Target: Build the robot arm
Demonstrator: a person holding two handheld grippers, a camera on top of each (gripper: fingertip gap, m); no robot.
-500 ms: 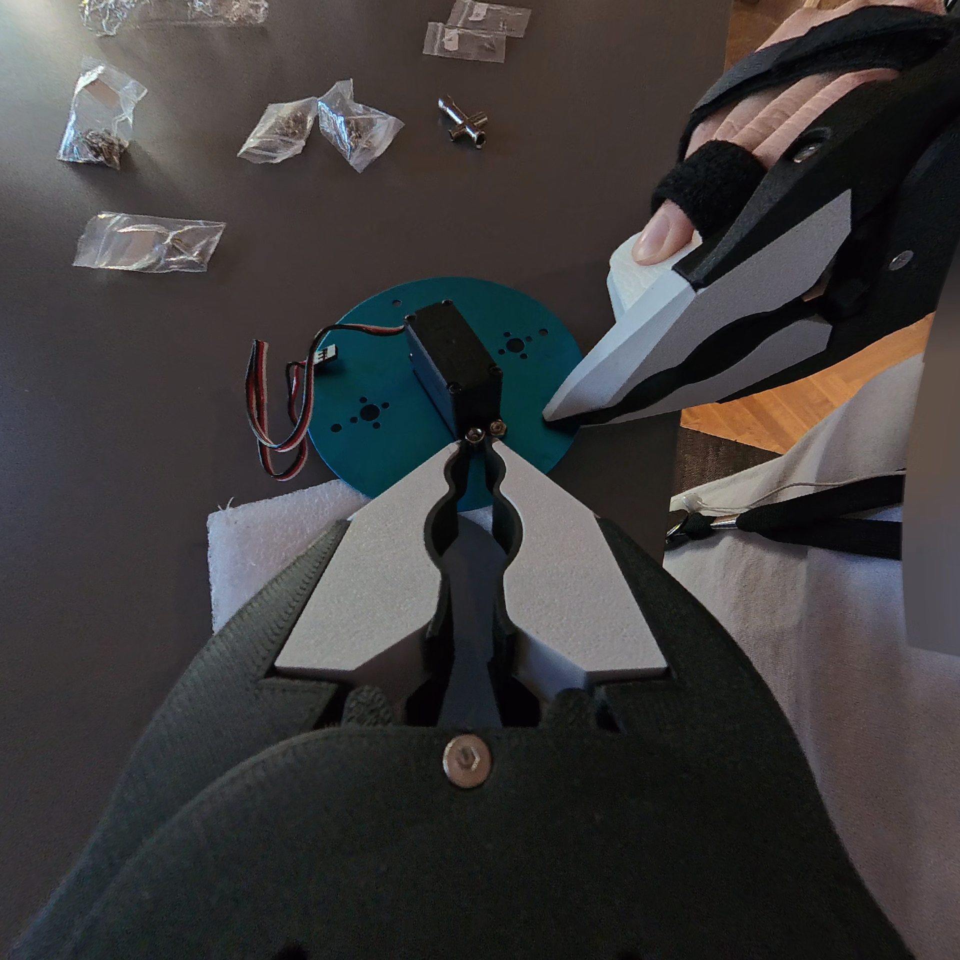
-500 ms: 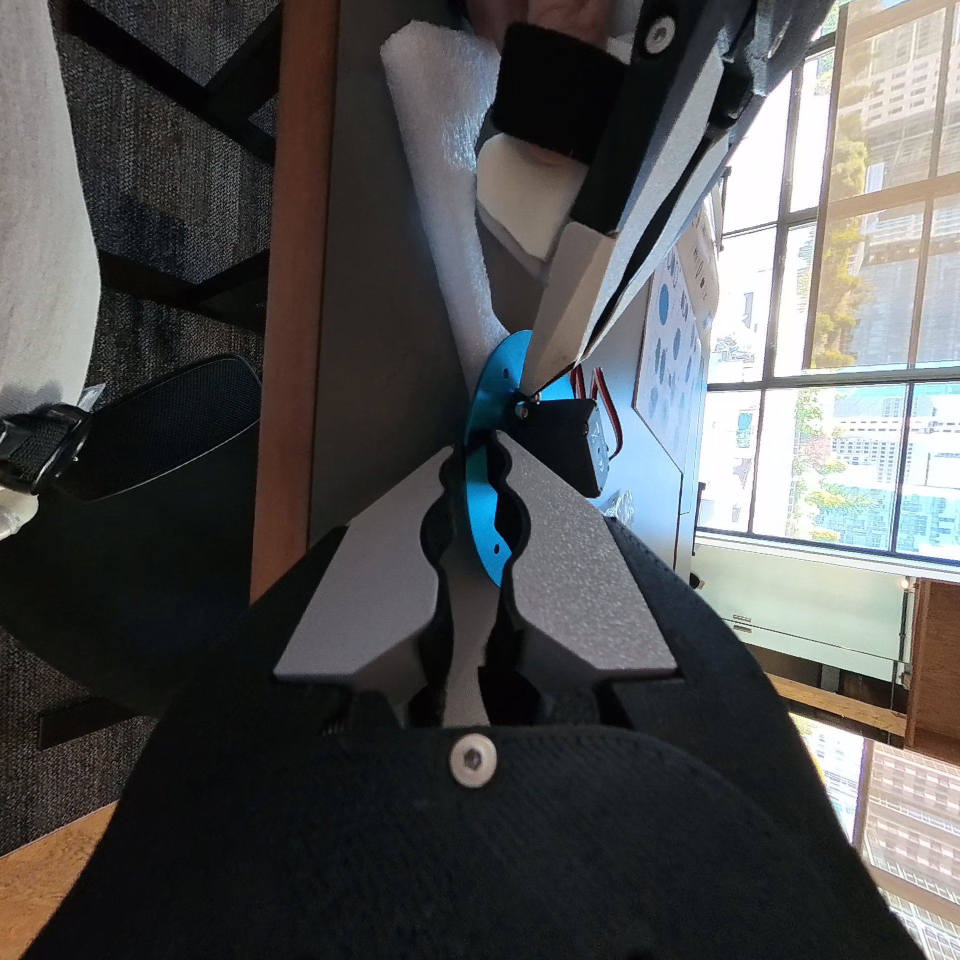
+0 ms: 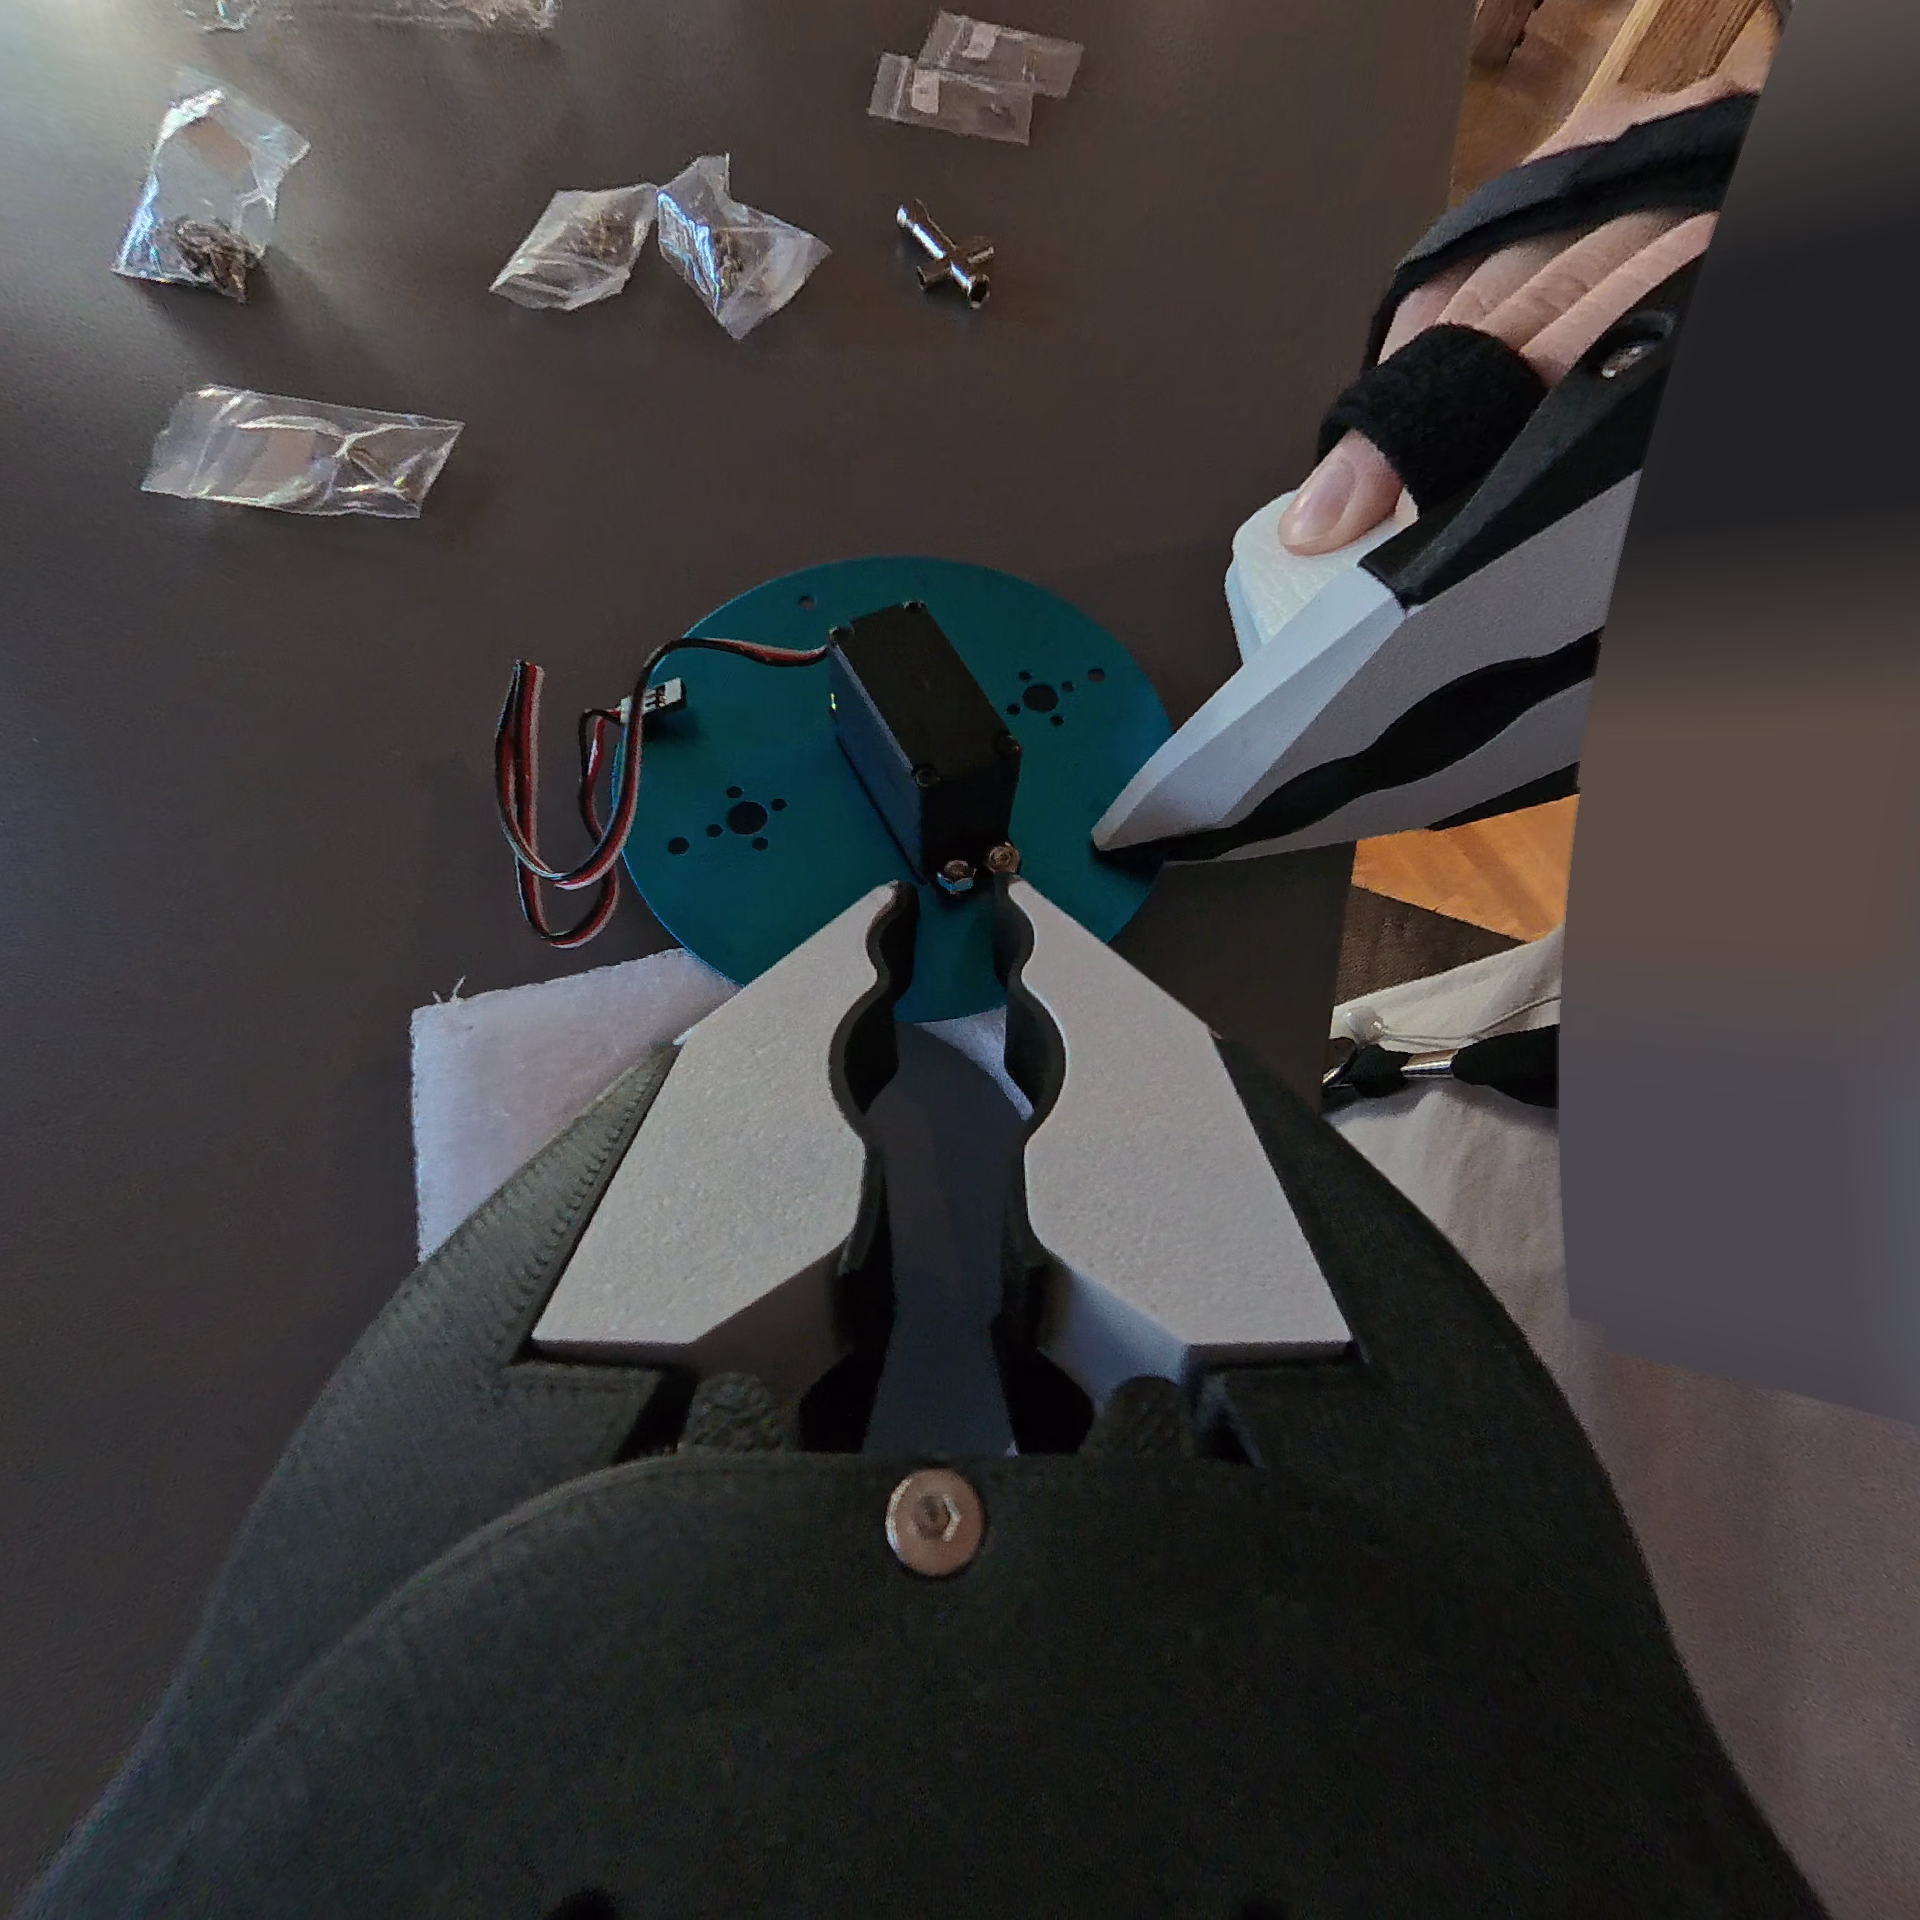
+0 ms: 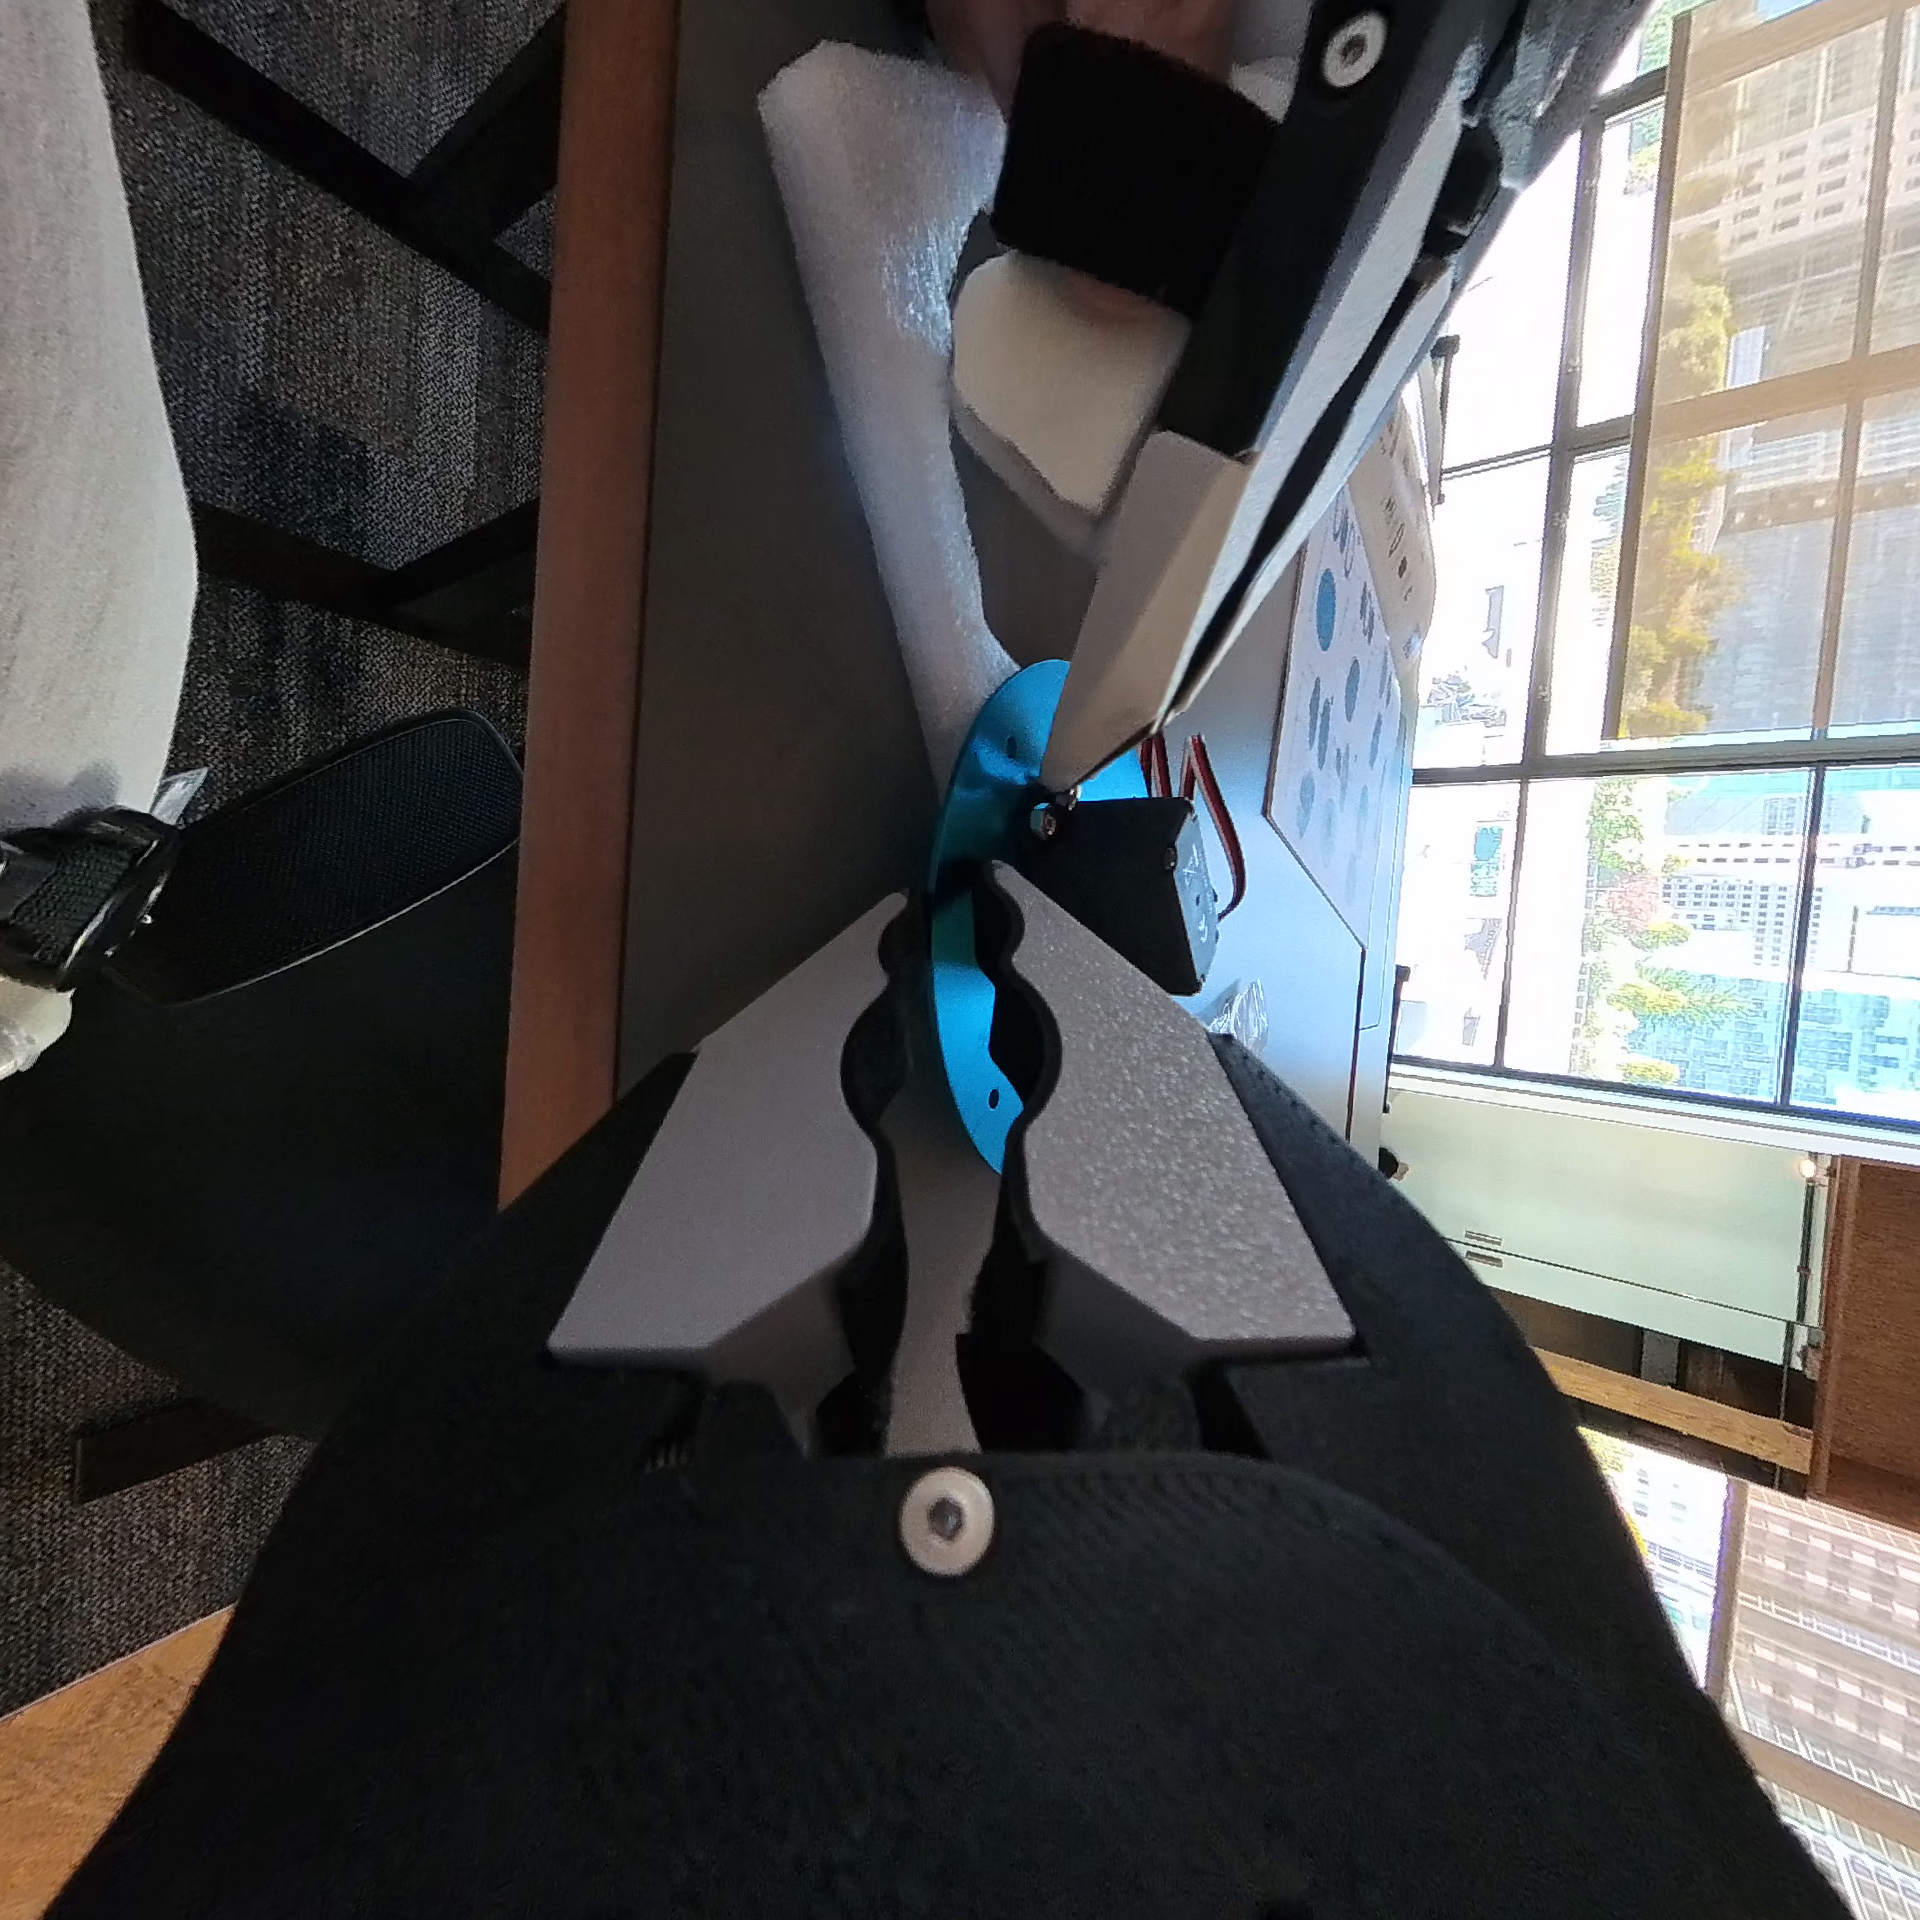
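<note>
Since the earlier frame the left gripper point(image 3: 954, 902) has spread its fingers, which were nearly together by the screws point(image 3: 977, 868); now it is released, tips either side of them, just off the servo point(image 3: 920, 727). That black servo stands on the blue disc point(image 3: 748, 831), which lies on the dark table point(image 3: 312, 727), partly on white foam point(image 3: 520, 1081). Right gripper point(image 4: 951, 894) is clenched on the disc's rim. Servo wires point(image 3: 551, 821) loop off the disc's left edge. Farther back lie small plastic bags point(image 3: 655, 244) and a metal cross wrench point(image 3: 943, 257). A hand point(image 3: 1507, 312) works the right gripper
</note>
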